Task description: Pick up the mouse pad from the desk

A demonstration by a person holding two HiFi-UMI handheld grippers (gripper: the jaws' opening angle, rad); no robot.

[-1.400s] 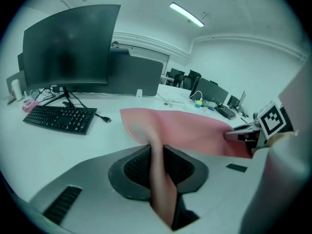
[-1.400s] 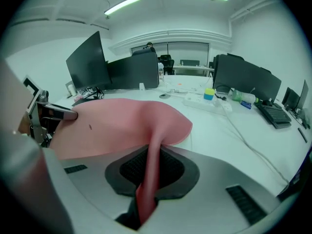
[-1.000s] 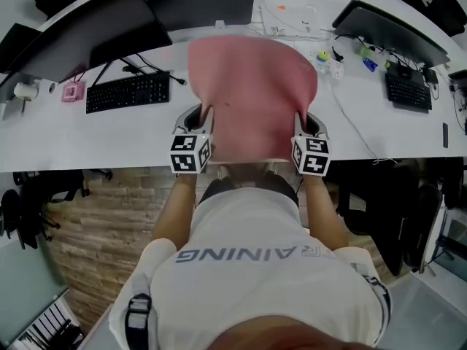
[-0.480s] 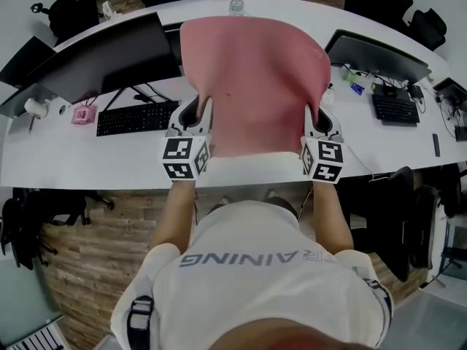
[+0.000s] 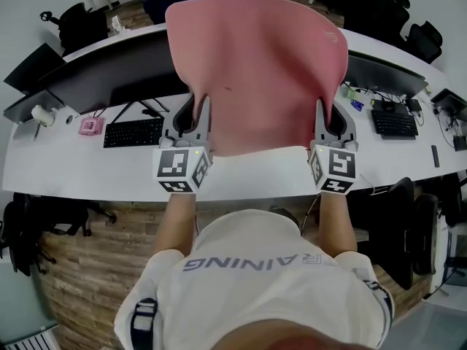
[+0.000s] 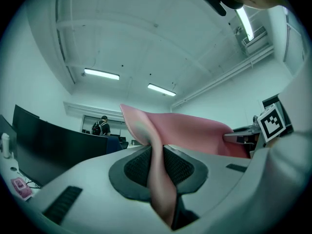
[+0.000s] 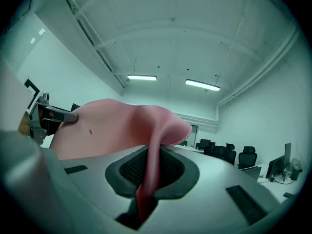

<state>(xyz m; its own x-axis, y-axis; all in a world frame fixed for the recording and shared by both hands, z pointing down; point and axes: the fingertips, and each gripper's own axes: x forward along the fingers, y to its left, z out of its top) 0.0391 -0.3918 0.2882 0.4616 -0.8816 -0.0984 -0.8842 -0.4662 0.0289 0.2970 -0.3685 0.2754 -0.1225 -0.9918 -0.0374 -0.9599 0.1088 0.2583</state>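
Observation:
The pink mouse pad (image 5: 255, 71) hangs in the air above the white desk (image 5: 87, 162), spread wide between my two grippers. My left gripper (image 5: 198, 115) is shut on its near left edge, and my right gripper (image 5: 321, 119) is shut on its near right edge. In the left gripper view the pad (image 6: 161, 179) is pinched upright between the black ribbed pads (image 6: 136, 167). The right gripper view shows the same pinch on the pad (image 7: 151, 169), with the far end curling over. Both grippers point about level. The pad hides the desk's middle.
A black keyboard (image 5: 133, 131) and a small pink object (image 5: 90, 127) lie on the desk at the left, behind them dark monitors (image 5: 95, 82). Another keyboard (image 5: 394, 122) and monitor (image 5: 383, 71) stand at the right. Office chairs (image 5: 80, 24) stand beyond the desk.
Both grippers have risen together with the pad, which has lifted clear of the desk and now fills more of the head view. The grip on both edges is unchanged.

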